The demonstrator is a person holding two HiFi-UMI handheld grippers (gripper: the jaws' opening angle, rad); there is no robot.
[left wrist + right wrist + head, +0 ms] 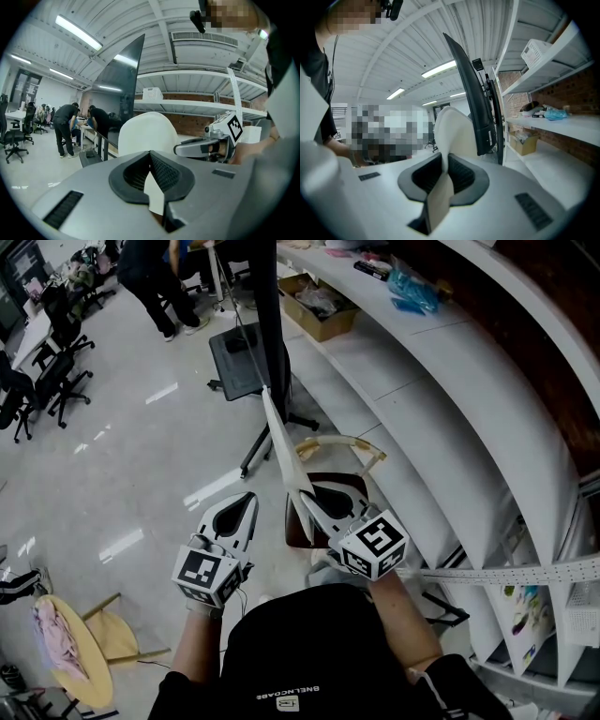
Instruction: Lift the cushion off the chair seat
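Head view: right gripper (319,505) is clamped on the near edge of the white cushion (281,442), jaws nearly together with only the thin edge pinched between the pads. Cushion stands edge-on and runs from the jaws toward 11 o'clock. Its near end is over the dark chair seat (349,486); can't tell if it touches the seat. Left gripper (246,502) sits at 9 o'clock of the right one, near the cushion but off it. Its jaw tips are together and it holds nothing. Shelving (441,399) at 3 o'clock.
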